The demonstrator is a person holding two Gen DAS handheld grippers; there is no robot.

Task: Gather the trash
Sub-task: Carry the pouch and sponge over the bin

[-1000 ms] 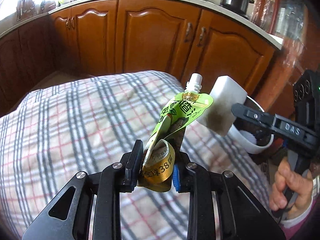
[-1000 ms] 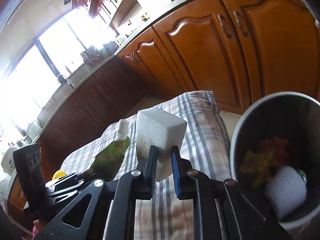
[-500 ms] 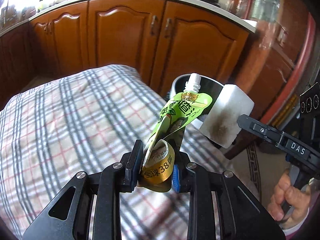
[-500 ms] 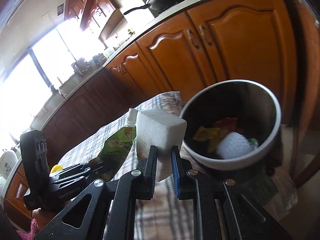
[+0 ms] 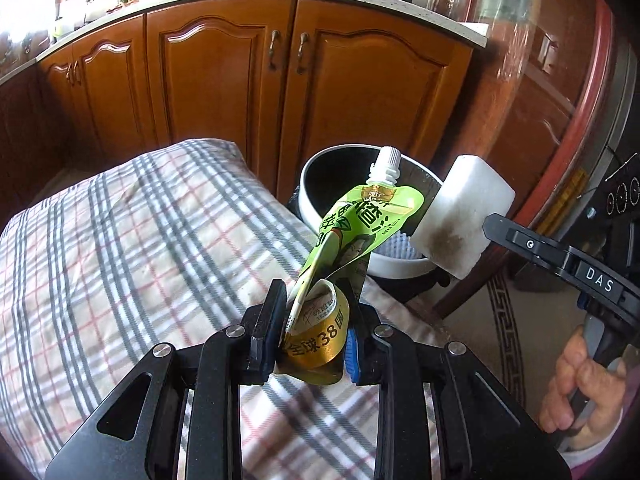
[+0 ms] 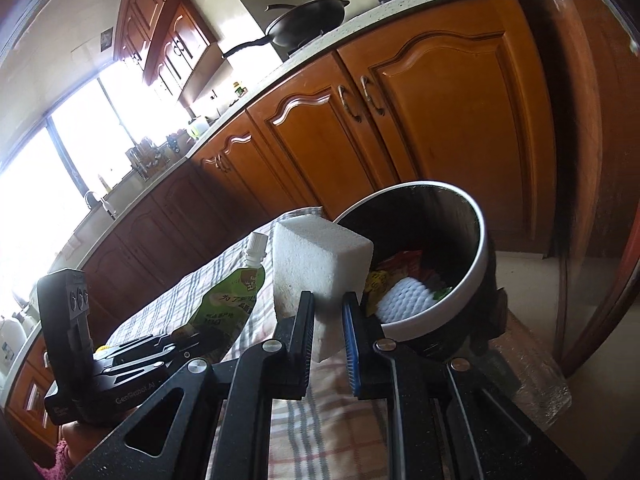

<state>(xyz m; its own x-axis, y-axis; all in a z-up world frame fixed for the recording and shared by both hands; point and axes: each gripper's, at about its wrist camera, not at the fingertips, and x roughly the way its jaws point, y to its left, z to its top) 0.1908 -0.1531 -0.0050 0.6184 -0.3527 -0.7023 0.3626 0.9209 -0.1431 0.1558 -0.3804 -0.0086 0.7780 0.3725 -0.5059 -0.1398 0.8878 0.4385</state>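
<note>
Trash is held in both grippers: a green spouted pouch is clamped at its folded base by the left gripper, a white foam block by the right gripper, both beside the bin.
</note>
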